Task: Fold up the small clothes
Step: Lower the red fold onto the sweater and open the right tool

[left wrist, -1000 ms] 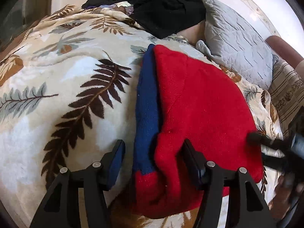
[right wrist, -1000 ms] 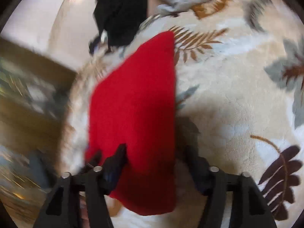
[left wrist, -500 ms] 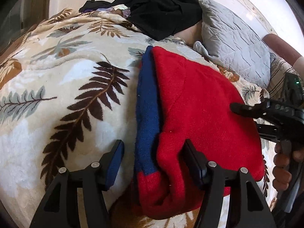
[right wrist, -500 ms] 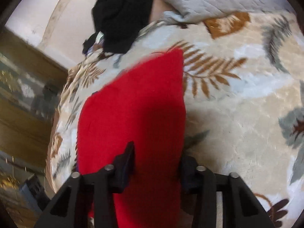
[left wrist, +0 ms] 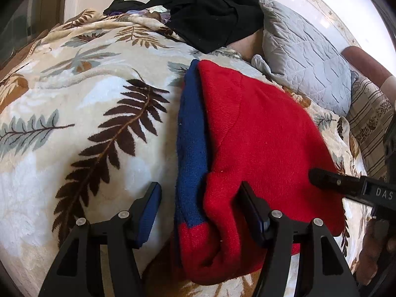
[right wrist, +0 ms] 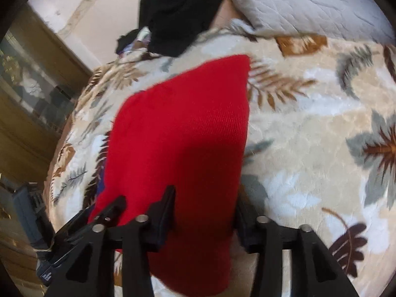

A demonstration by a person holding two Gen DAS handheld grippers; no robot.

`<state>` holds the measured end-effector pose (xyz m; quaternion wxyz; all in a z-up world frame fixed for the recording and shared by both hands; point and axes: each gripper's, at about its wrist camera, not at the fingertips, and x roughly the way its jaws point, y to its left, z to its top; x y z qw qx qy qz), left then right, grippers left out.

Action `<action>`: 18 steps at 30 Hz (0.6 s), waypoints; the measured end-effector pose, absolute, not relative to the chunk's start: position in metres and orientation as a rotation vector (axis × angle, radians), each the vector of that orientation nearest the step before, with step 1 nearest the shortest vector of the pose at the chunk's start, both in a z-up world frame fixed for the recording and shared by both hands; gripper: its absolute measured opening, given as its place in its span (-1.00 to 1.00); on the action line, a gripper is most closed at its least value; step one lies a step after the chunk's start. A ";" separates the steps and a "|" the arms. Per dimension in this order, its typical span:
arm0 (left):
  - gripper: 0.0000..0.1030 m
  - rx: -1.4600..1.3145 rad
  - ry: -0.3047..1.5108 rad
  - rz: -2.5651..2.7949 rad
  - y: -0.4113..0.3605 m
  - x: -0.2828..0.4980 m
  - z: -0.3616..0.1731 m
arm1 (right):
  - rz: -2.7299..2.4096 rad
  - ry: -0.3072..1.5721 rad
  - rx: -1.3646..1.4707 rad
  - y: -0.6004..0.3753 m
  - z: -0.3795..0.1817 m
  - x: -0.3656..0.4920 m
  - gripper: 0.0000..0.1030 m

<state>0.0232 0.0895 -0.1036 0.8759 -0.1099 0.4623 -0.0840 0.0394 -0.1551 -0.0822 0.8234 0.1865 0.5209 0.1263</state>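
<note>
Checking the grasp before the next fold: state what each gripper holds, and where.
Neither holds anything. The left gripper stands open around the red and blue garment's near corner; the right gripper stands open astride its near red edge.

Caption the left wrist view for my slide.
Open left hand-held gripper straddling a folded red-and-blue knit sweater on a leaf-print blanket.

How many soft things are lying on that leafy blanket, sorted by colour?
Red and blue: 1, the knit sweater
Black: 1, the heap of black clothes
Grey: 1, the quilted pillow
Total: 3
</note>
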 end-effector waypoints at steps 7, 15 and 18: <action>0.30 -0.214 0.959 -0.167 0.086 0.022 -0.104 | 0.322 1.101 0.316 -0.147 -0.091 -0.001 -0.29; 0.30 -0.214 0.960 -0.168 0.088 0.022 -0.104 | 0.347 1.104 0.373 -0.153 -0.099 -0.013 0.38; 0.31 -0.213 0.959 -0.167 0.088 0.022 -0.104 | 0.380 1.106 0.357 -0.154 -0.094 -0.021 0.39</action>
